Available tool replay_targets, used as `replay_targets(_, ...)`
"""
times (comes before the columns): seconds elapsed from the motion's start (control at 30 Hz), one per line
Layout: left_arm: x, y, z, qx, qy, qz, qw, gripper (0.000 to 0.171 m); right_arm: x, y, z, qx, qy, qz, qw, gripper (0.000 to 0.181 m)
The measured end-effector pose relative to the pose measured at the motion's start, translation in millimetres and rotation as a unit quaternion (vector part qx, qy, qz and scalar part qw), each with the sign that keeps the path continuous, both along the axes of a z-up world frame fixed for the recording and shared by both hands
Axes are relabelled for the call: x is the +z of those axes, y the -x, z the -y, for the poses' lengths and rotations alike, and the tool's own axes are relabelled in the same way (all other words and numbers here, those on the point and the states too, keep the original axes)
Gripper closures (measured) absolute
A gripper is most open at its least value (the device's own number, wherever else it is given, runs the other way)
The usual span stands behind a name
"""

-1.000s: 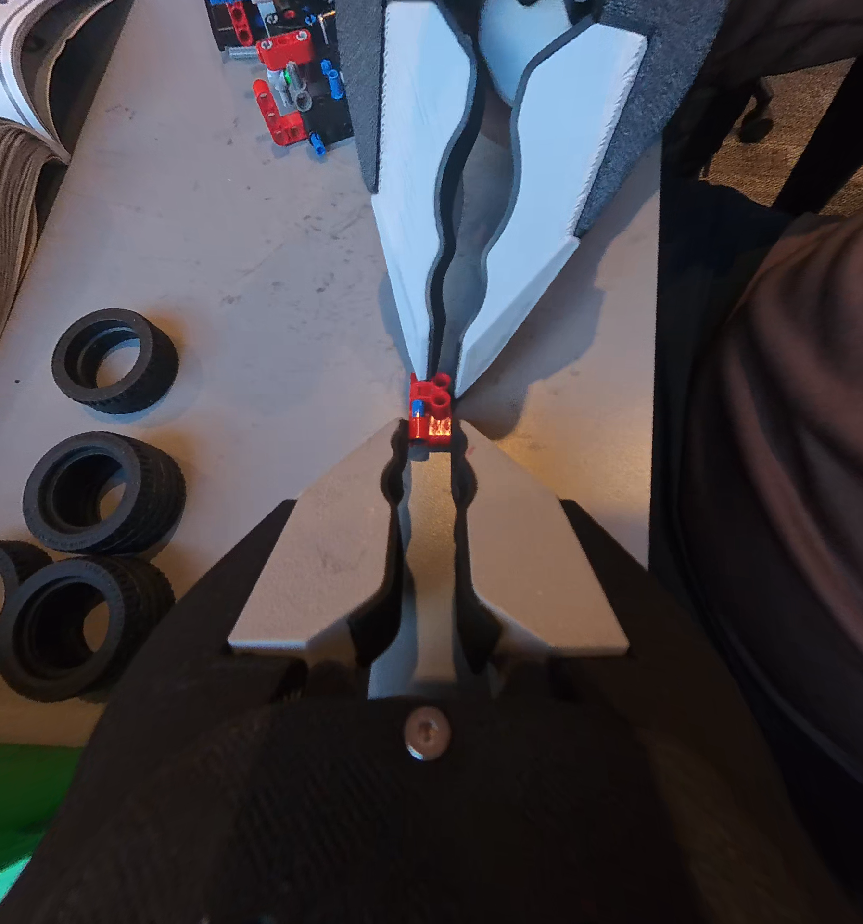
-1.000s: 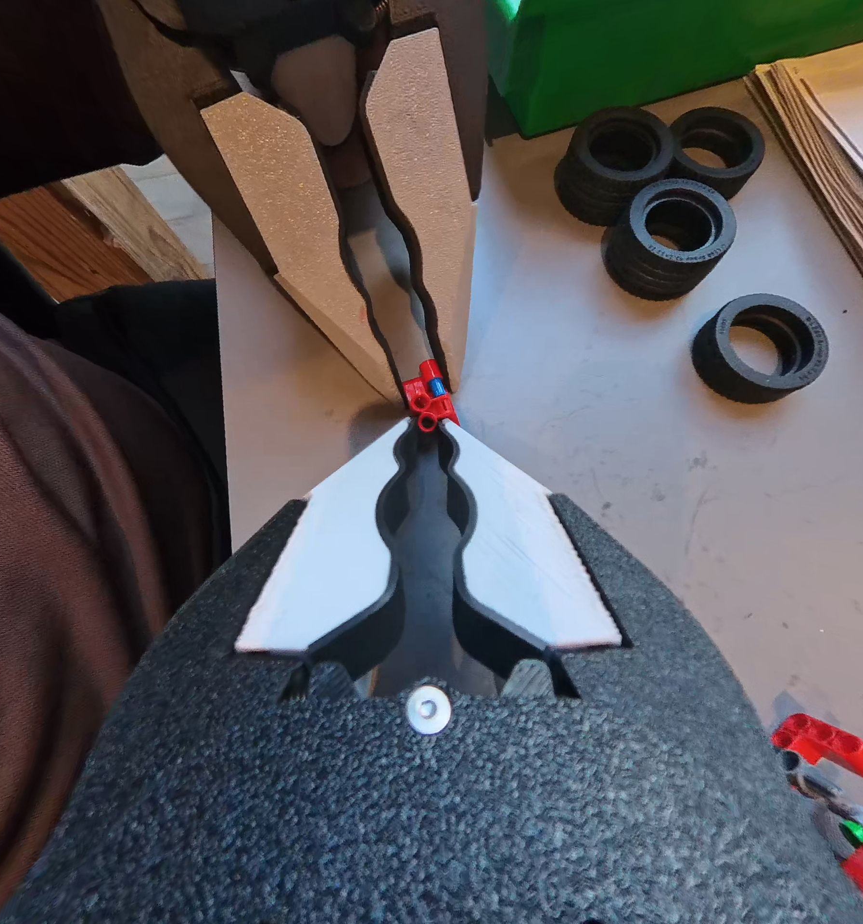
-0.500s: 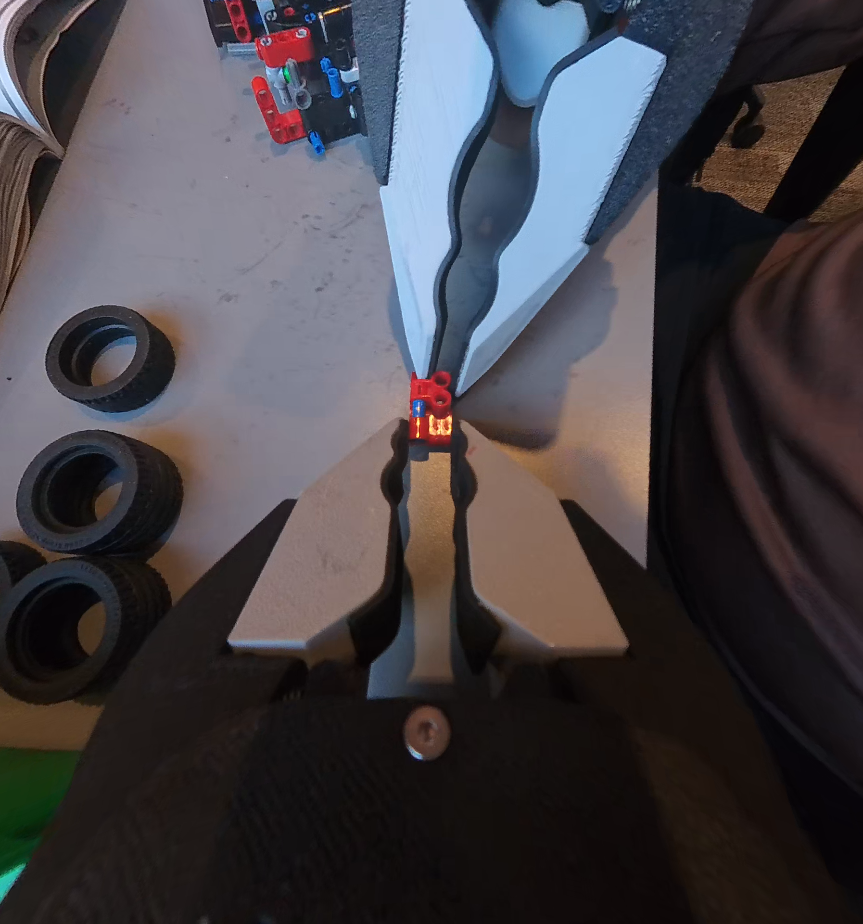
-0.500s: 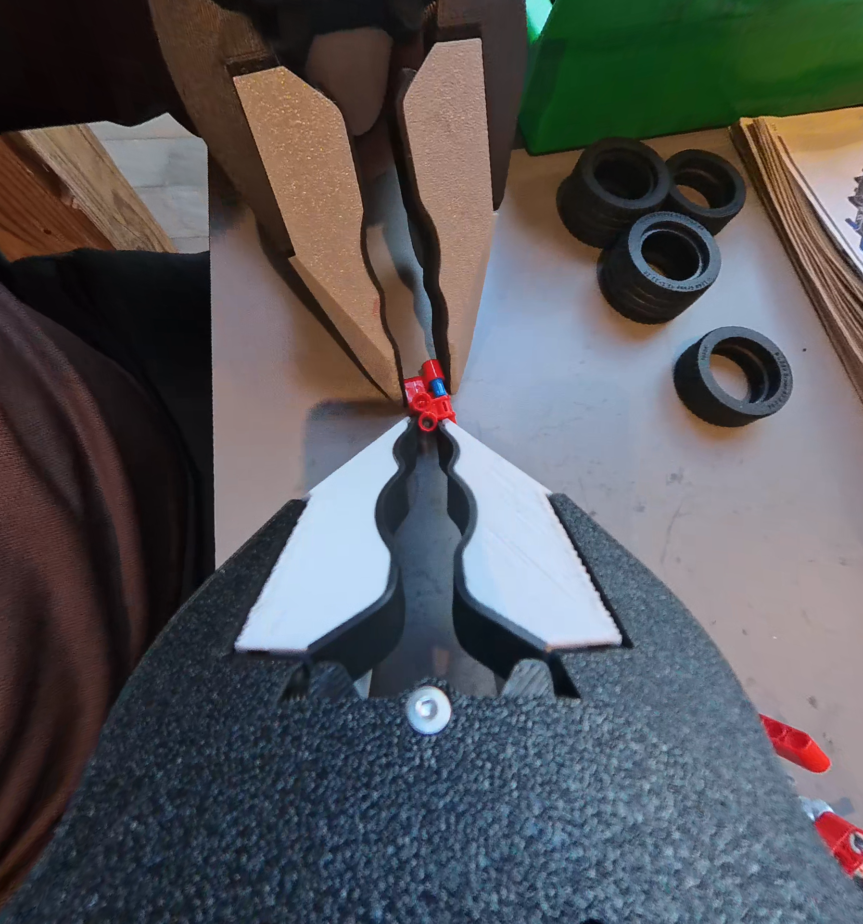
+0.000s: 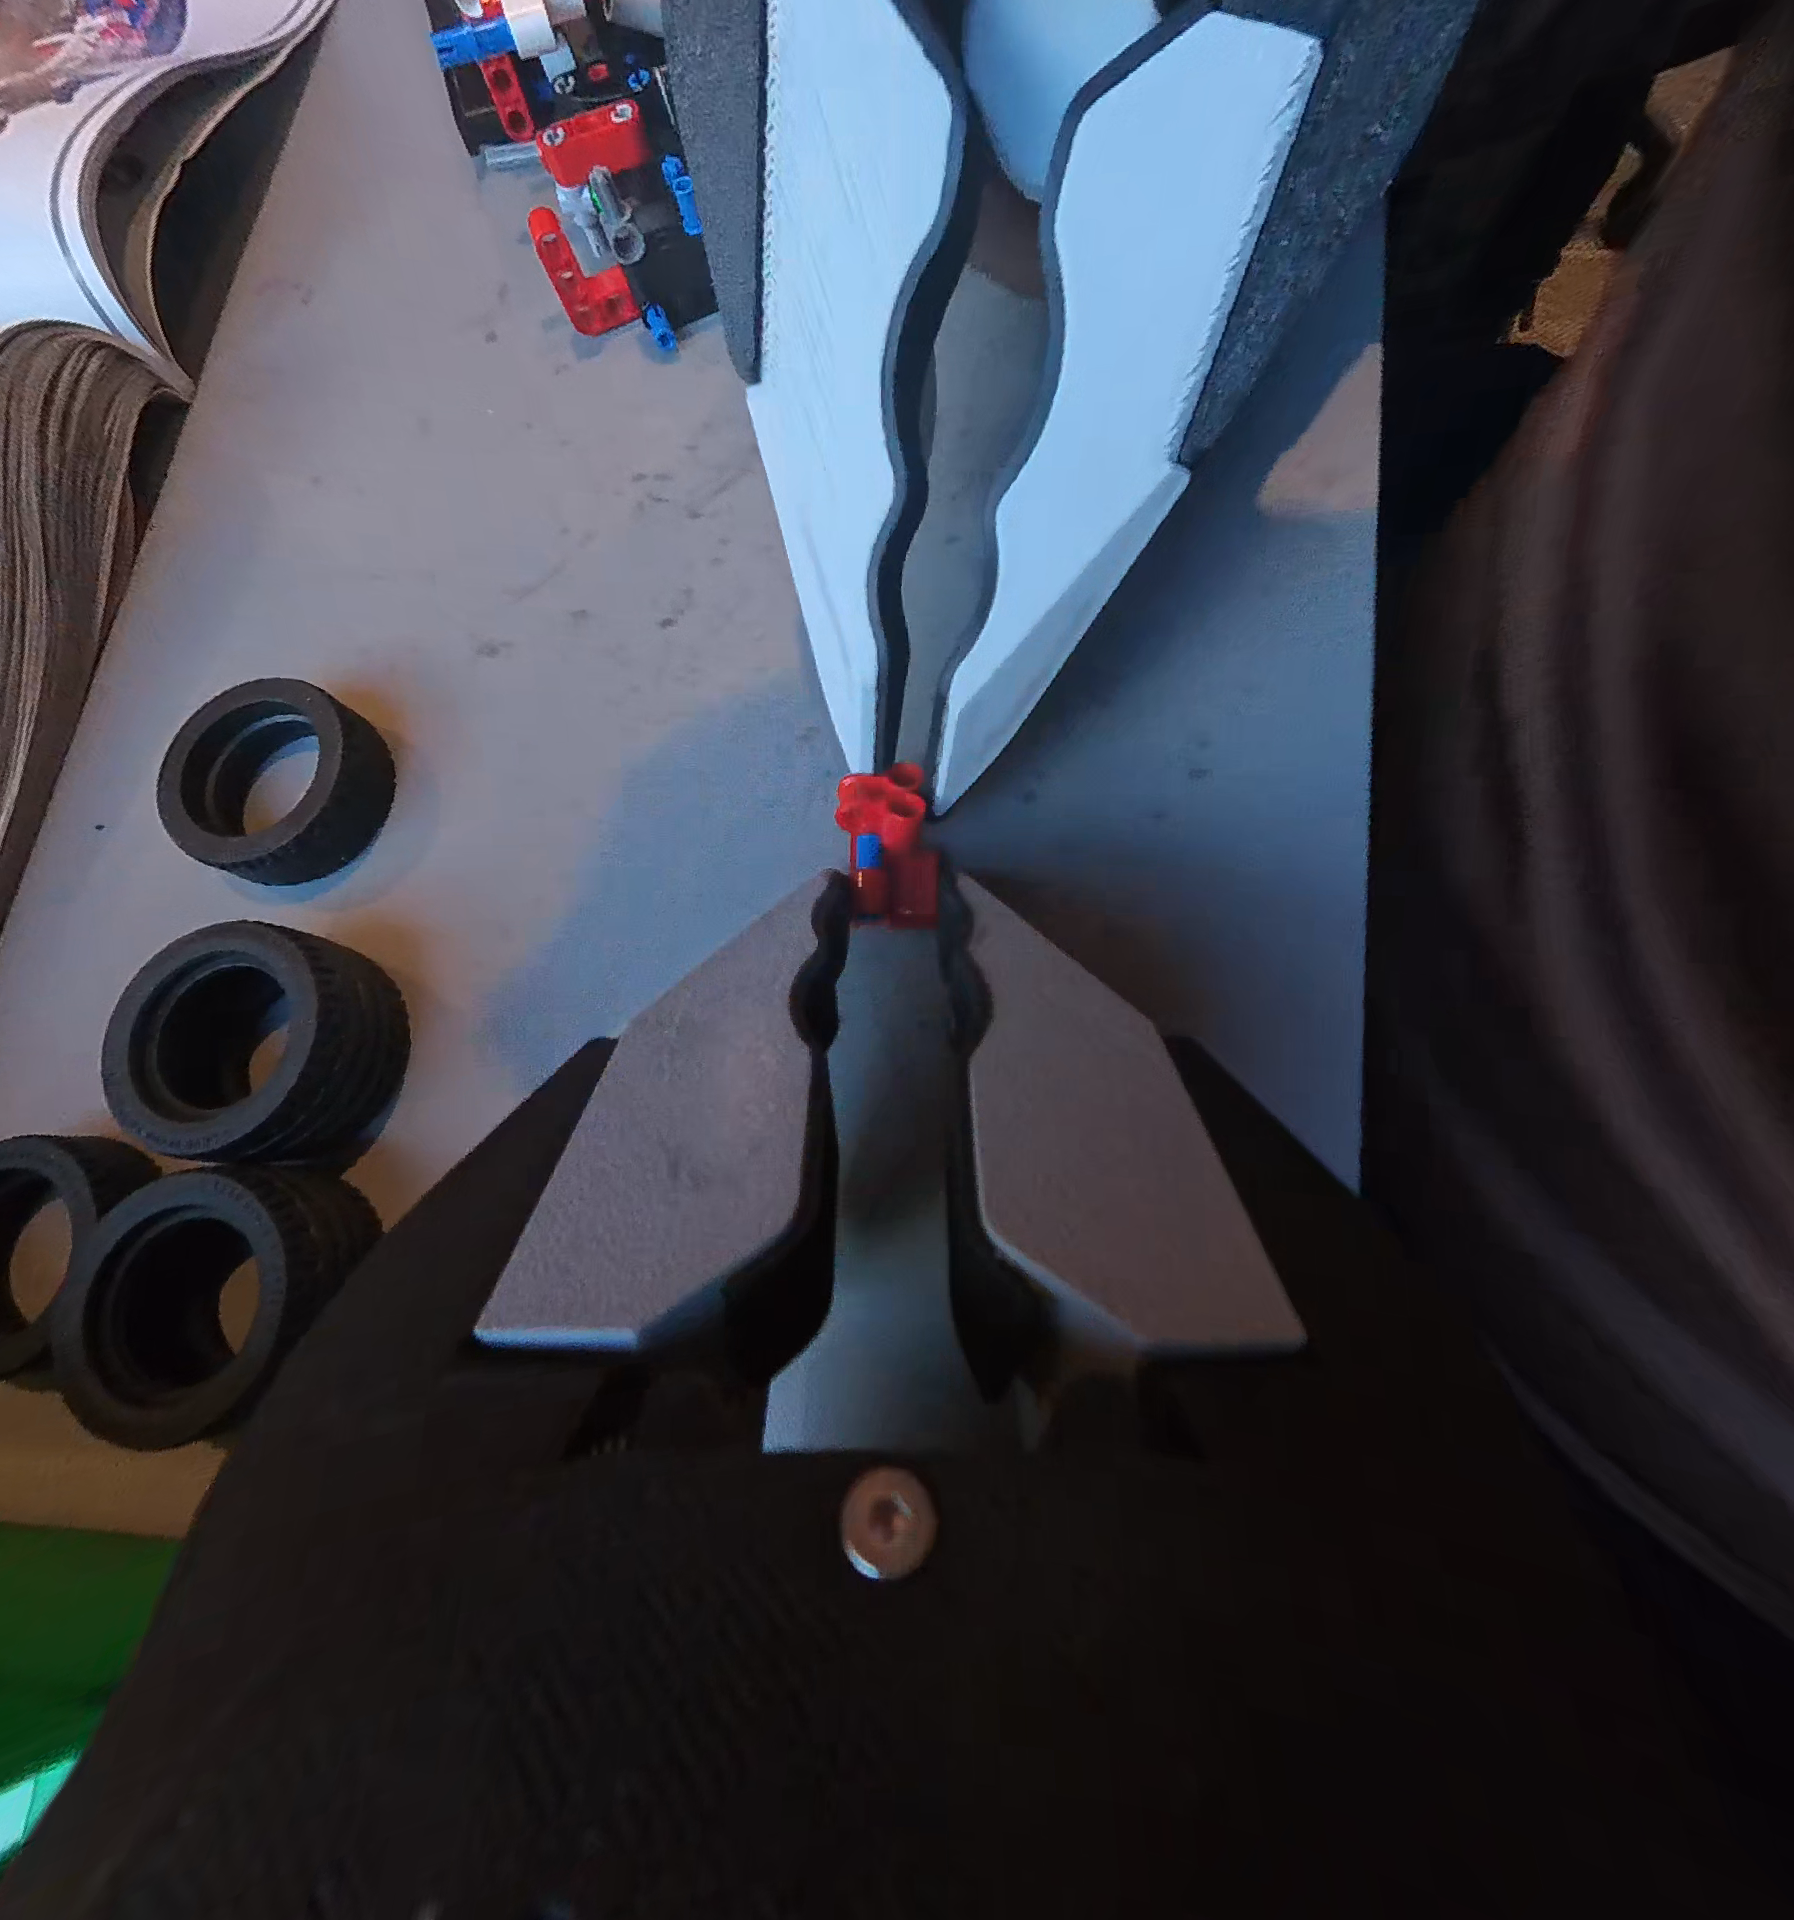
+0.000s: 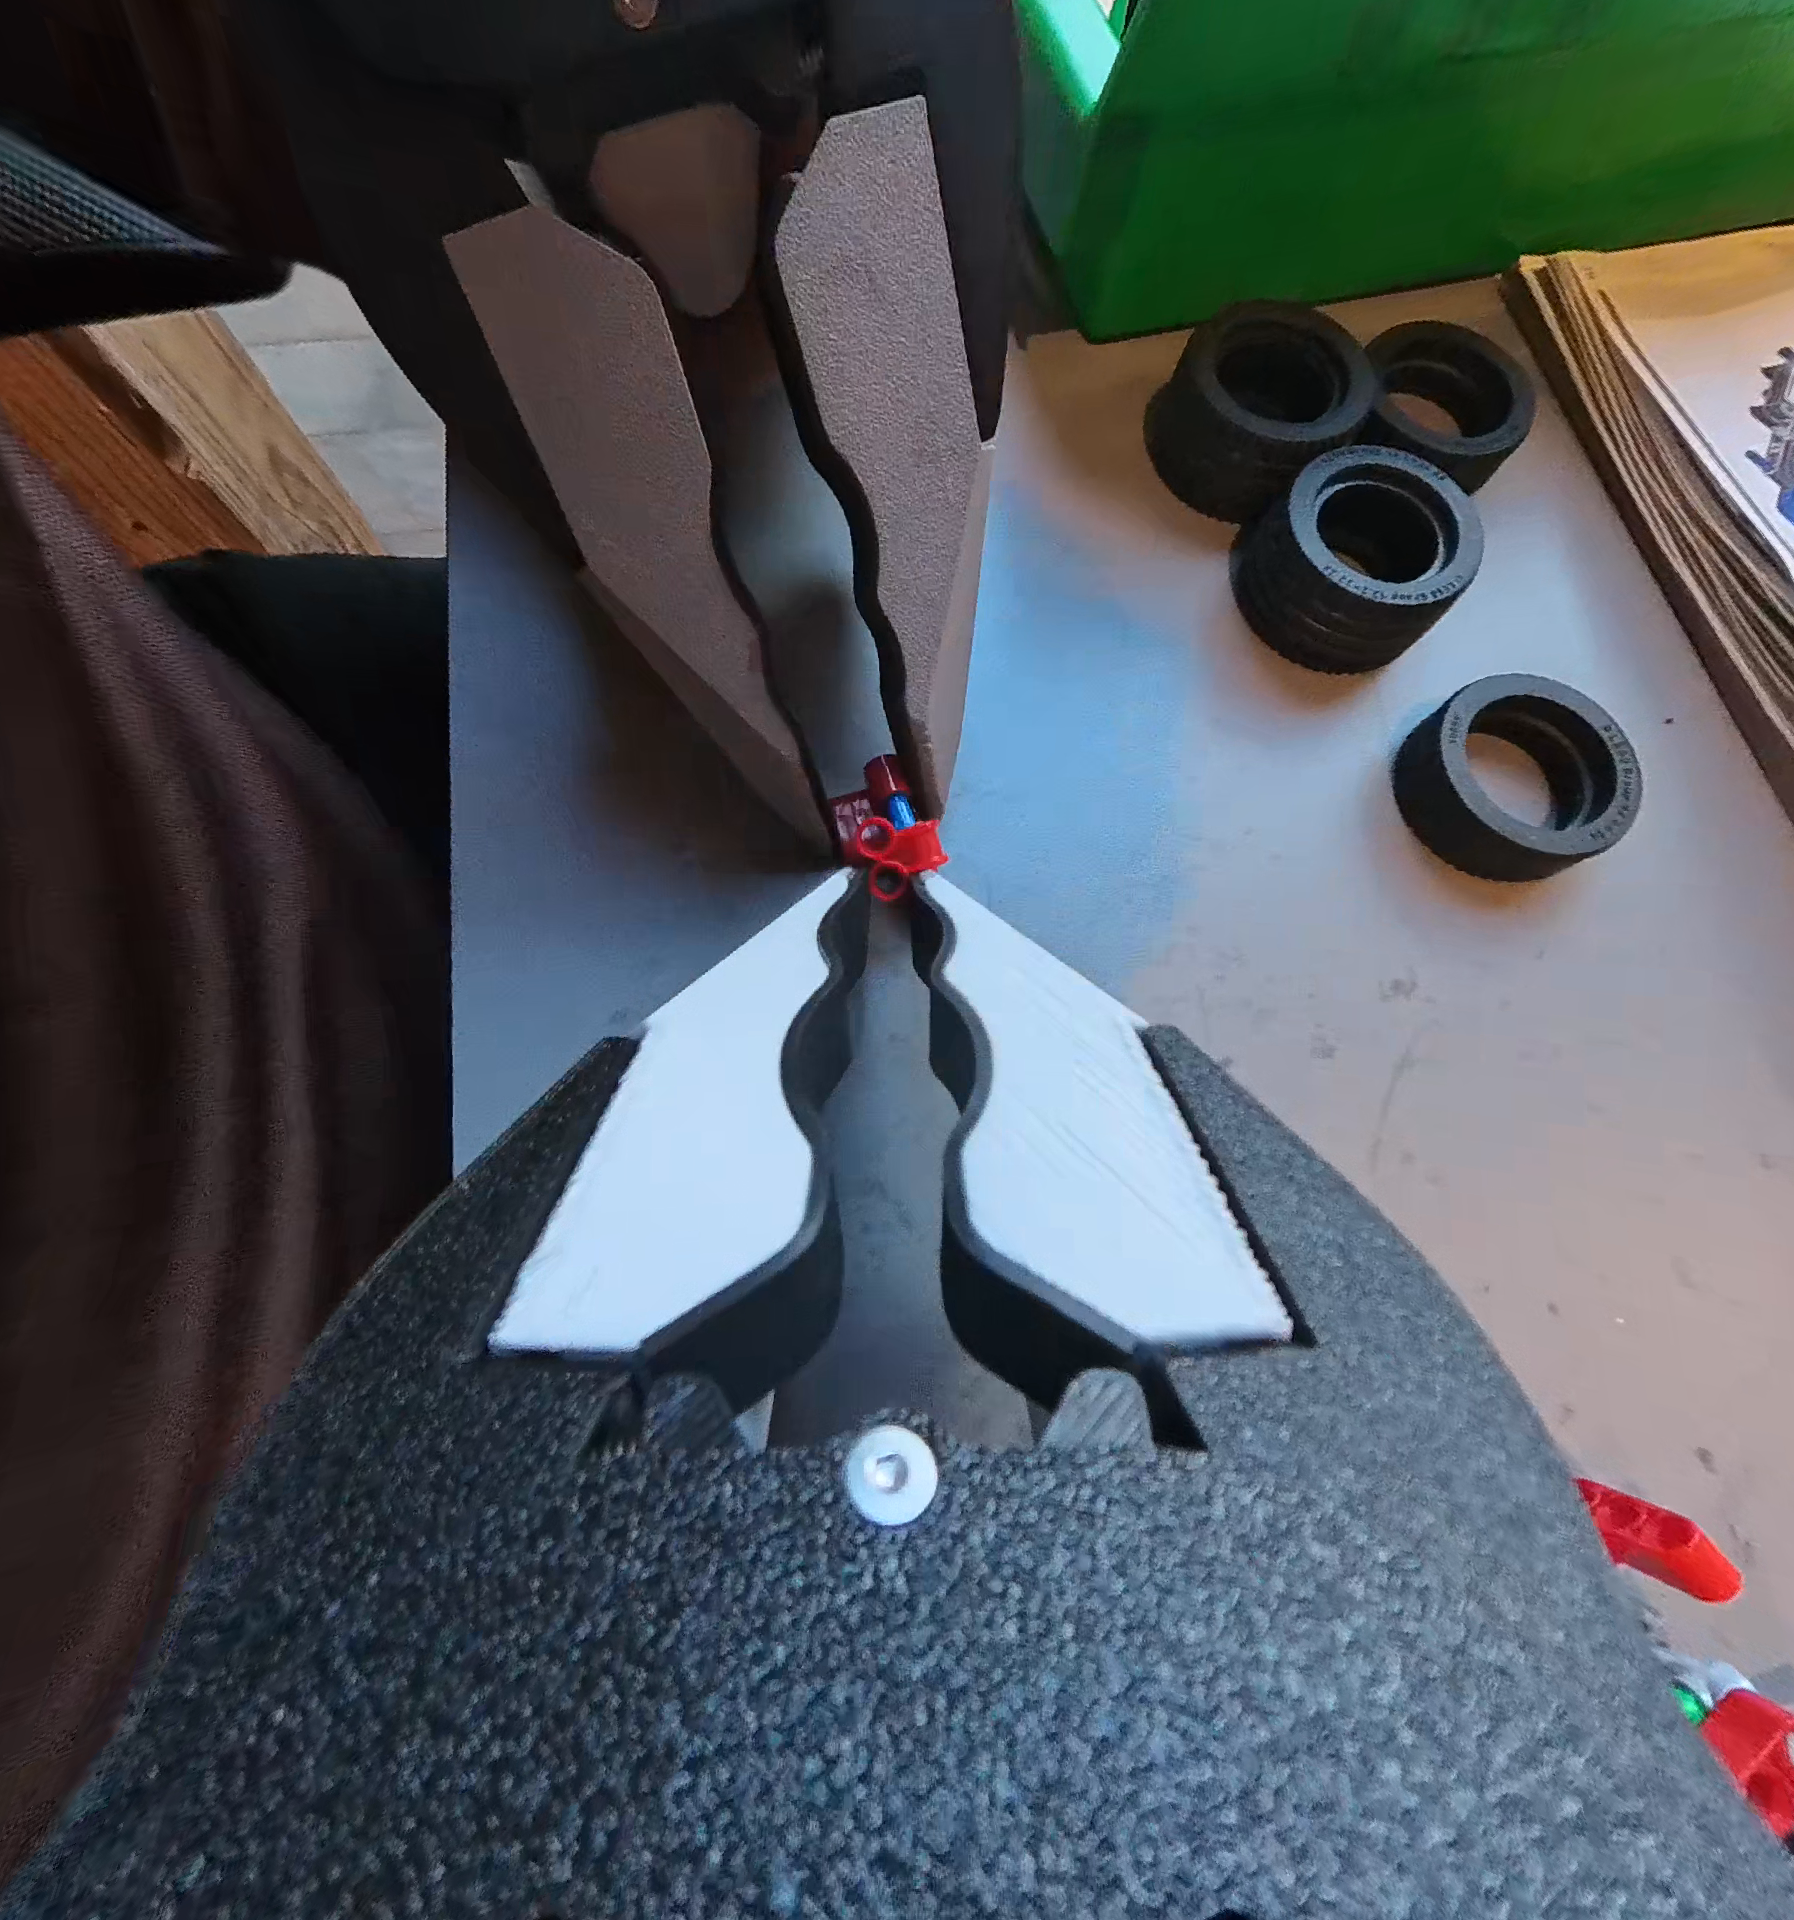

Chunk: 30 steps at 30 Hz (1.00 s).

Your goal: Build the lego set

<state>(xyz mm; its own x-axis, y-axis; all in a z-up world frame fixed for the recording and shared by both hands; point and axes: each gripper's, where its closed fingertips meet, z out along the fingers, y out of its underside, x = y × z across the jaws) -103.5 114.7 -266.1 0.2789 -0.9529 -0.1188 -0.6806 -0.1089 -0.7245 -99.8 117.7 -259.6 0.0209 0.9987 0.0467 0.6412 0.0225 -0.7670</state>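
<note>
Pinching tip to tip above tabletop (image 5: 477, 582): left gripper (image 5: 891, 902) fingers clamped on red connector (image 5: 895, 888), right gripper (image 6: 885, 885) fingers clamped on second red connector (image 6: 891, 847); blue pin (image 5: 867, 854) bridges them, likely being pressed together.

The left gripper (image 5: 893, 894) has grey wedge-shaped fingers with wavy black inner edges on a black body with one silver screw. The right gripper (image 6: 888, 883) has white fingers on a speckled dark-grey body. The person wears a brown top (image 6: 145, 1039).

Two small red lego connectors (image 5: 888, 847), joined by a blue pin (image 5: 867, 854), sit at mid-frame above the bench. The upper one (image 5: 885, 802) shows round holes; the lower one (image 5: 903, 891) stands upright. Both are pinched between opposing jaws.
</note>
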Motion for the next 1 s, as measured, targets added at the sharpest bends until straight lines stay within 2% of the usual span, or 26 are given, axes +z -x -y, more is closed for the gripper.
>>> replay_targets(0.27,-1,-1,-5,0.011,0.036,0.010,0.999,0.158,-2,-3,-5,-0.018,-0.012,0.008,1.000,0.174)
replay_targets(0.53,0,1,-13,0.036,0.028,0.008,0.999,0.158,-8,-20,-20,-0.083,-0.016,0.035,0.996,0.173)
replay_targets(0.73,0,1,-11,0.032,0.023,0.007,0.999,0.158,-5,-26,-20,-0.101,-0.026,0.043,0.994,0.157)
replay_targets(0.87,0,0,-8,0.018,0.010,0.003,1.000,0.158,15,-16,-11,-0.068,-0.040,0.017,0.997,0.160)
replay_targets(0.9,0,0,-8,0.016,-0.001,0.000,1.000,0.158,16,-11,-6,-0.048,-0.035,0.015,0.998,0.167)
replay_targets(1.0,1,-1,-4,0.003,-0.030,-0.008,0.999,0.158,13,-3,-5,-0.029,-0.042,0.027,0.998,0.166)
